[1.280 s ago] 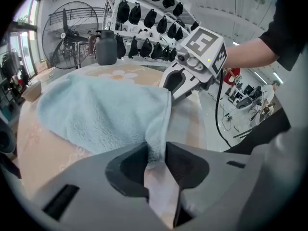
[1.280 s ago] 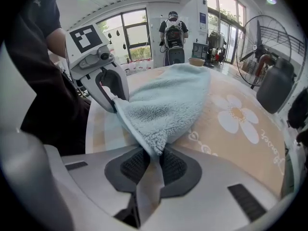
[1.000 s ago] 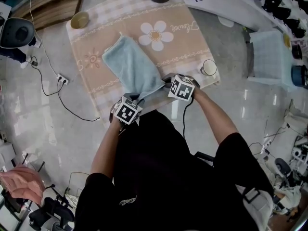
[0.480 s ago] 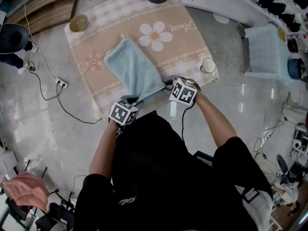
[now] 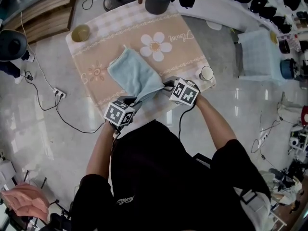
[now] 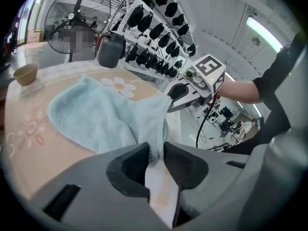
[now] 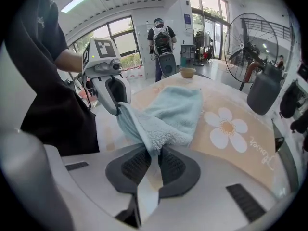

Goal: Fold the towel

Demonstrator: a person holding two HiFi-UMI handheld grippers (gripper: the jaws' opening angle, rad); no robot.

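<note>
A corner could slip free mid-fold, I judge, since each pinch catches only a little cloth. The light-blue towel (image 5: pixel 134 72) lies on the flowered tablecloth (image 5: pixel 185 49), near edge raised; the left gripper (image 5: pixel 135 102) and right gripper (image 5: pixel 165 85) each clamp one near corner

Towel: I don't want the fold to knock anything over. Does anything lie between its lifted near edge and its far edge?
Nothing visible does. The far half of the towel lies bare on the tablecloth; the bowl, cup and dark jug stand clear of it.
</note>
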